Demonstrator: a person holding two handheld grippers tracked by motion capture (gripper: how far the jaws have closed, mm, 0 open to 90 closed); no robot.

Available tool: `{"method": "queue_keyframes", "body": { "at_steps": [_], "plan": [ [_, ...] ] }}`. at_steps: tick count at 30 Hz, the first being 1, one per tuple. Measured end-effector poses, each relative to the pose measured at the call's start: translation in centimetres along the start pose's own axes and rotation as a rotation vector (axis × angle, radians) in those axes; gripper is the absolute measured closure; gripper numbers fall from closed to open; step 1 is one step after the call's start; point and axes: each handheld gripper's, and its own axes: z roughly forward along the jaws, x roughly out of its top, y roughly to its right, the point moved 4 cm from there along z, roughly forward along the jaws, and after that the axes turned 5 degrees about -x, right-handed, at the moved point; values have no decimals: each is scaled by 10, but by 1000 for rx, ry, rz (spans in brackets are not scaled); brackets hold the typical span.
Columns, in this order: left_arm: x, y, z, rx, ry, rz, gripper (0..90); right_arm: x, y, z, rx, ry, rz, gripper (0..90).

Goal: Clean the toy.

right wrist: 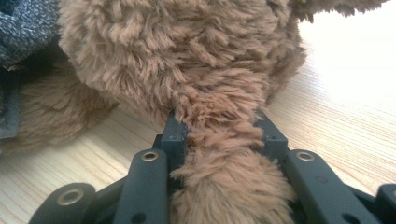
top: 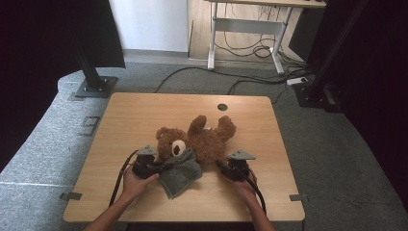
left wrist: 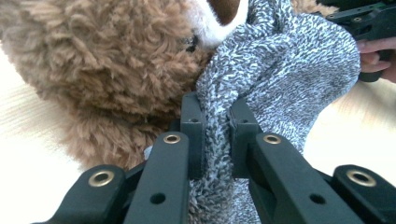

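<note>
Nearest the person, the left gripper (top: 161, 167) clamps the grey knitted cloth (top: 182, 174), drawn up against the teddy bear (top: 202, 139) at its neck. The right gripper (top: 222, 167) grips a furry limb. The bear lies mid-table (top: 144, 110); the wrapping looks only begun.

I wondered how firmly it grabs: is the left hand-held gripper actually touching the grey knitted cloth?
Touching. In the left gripper view the left hand-held gripper has both jaws pressed against a bunched fold of the grey knitted cloth, pinching it.
</note>
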Motion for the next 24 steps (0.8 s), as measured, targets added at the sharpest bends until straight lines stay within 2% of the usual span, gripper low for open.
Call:
{"method": "queue_keyframes", "body": {
  "at_steps": [4,10,14,18,24],
  "plan": [
    [-2,3,3,-28,7,6,792,1,0,-1,0,6,-1,613],
    [-6,3,9,-41,3,-12,786,8,2,-9,4,44,-6,495],
    [-6,1,11,-47,0,-24,786,18,5,-19,26,90,31,462],
    [-7,0,14,-48,-7,-32,786,38,7,-27,47,138,45,425],
    [-7,-1,15,-52,-13,-37,786,75,0,-16,62,129,5,372]
  ]
}}
